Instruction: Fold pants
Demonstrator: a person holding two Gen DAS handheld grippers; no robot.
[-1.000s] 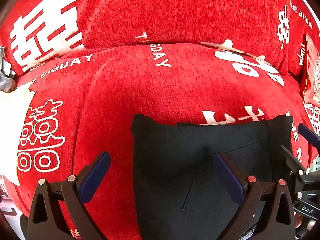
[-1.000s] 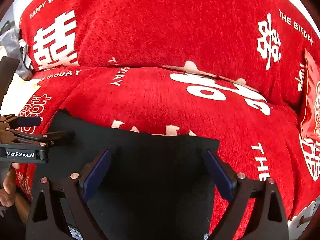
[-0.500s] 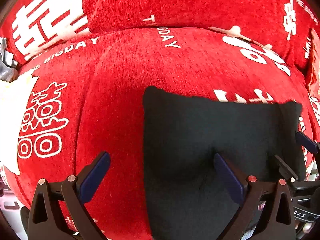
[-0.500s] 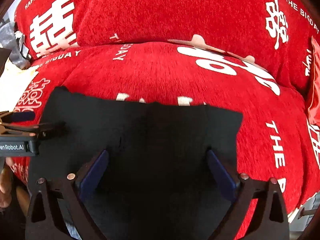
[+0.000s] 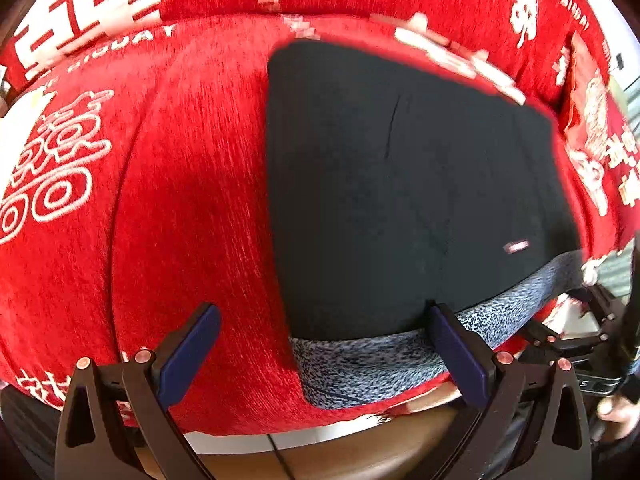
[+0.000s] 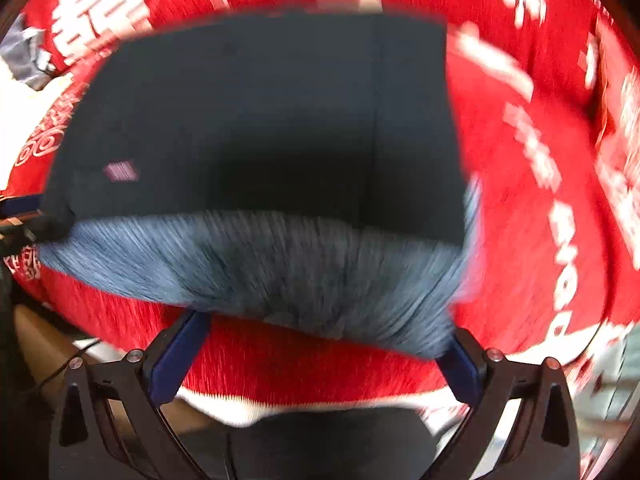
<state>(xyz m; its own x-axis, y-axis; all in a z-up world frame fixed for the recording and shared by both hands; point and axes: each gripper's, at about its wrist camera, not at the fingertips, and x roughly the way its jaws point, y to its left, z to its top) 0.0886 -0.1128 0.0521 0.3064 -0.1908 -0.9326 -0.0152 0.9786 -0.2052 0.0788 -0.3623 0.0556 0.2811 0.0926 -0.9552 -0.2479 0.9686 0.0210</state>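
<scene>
The black pants [image 5: 400, 184] lie folded into a rough rectangle on the red sofa seat [image 5: 180, 200], with a grey speckled waistband [image 5: 380, 356] along the near edge and a small label [image 5: 516, 247] near the right side. My left gripper [image 5: 324, 350] is open at the near left corner; its right finger [image 5: 456, 352] overlaps the waistband without gripping it. The right wrist view is blurred: the pants [image 6: 260, 120] and waistband [image 6: 260, 268] lie ahead of my open right gripper [image 6: 320, 360], with nothing between its fingers. The right gripper [image 5: 580, 336] also shows at the pants' near right corner.
The sofa cover is red with white characters and lettering. A red cushion [image 5: 588, 120] leans at the right end, and a white item [image 5: 20, 120] lies at the left. Wooden floor [image 5: 360, 452] and a thin cable show below the seat's front edge. A hand [image 5: 616, 416] holds the right gripper.
Both grippers have pulled back toward the seat's front edge. The pants now lie farther ahead, and the grey waistband and label have come into view. The right wrist view is now motion-blurred.
</scene>
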